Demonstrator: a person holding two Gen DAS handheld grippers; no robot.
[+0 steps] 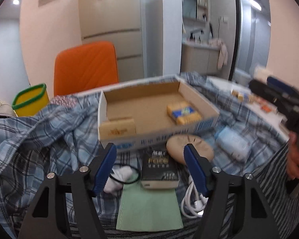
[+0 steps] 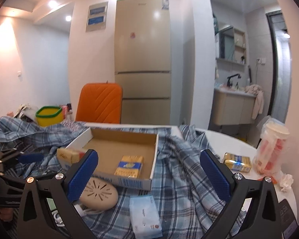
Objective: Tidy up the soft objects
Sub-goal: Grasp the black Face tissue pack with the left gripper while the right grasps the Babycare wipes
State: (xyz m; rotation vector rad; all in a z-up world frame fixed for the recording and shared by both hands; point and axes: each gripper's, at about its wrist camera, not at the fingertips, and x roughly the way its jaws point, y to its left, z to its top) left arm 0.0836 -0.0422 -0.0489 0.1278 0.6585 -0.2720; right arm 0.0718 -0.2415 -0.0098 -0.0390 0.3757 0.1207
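Blur smears the left wrist view, where the right gripper shows only as a dark streak. Only the right wrist view shows the tissue packs on the white bench. Both views show the cardboard box holding a yellow tissue pack, beyond the fingers. The left gripper stands released above a dark book; the right one is released over the plaid cloth.

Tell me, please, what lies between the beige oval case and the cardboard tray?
Nothing: the oval case sits right against the cardboard tray, seen in the right wrist view.
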